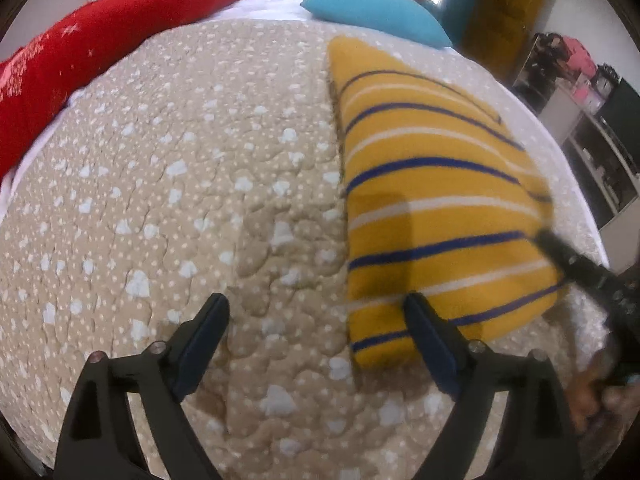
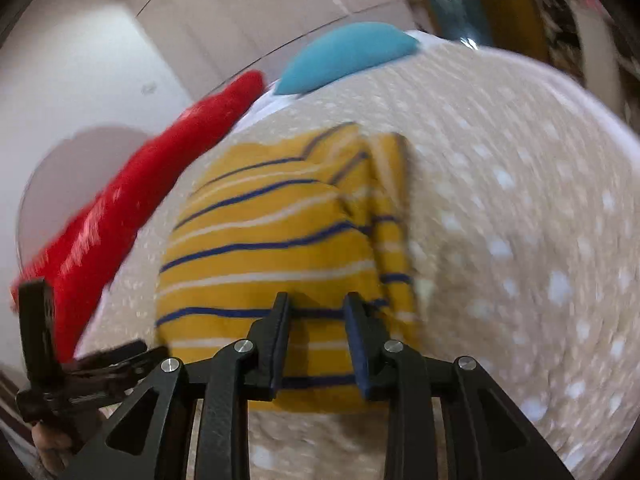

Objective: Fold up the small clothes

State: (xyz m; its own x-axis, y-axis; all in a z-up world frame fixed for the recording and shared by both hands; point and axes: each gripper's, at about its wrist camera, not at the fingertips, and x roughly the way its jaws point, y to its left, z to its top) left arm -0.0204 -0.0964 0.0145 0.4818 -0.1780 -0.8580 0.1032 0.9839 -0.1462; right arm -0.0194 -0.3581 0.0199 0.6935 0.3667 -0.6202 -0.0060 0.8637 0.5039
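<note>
A small yellow garment [image 1: 436,208] of soft knit, banded with thin navy and white stripes, lay folded into a tapering slab on the bed's quilted cover [image 1: 180,200]. The cover was beige, puckered by its stitching and scattered with pale blotches and tiny dots. In the right wrist view the garment [image 2: 272,248] showed a doubled layer along its right edge, with a narrow folded strip running down that side.

The left claw [image 1: 316,312] stood released, its two black fingers spread wide; one hung over bare quilt, the other over the garment's near left corner, with nothing between them. The right claw [image 2: 316,312] was parted only narrowly above the garment's near edge. Striped cloth showed through the gap, but the pads did not press on it, so it grasped nothing. In the left wrist view the right claw's [image 1: 548,240] dark tip sat blurred at the garment's right edge.

Along the far side of the bed lay a long red plush cushion [image 1: 100,48] with glittery flecks, and beside it a smooth teal pillow [image 1: 376,12], lens-shaped.
</note>
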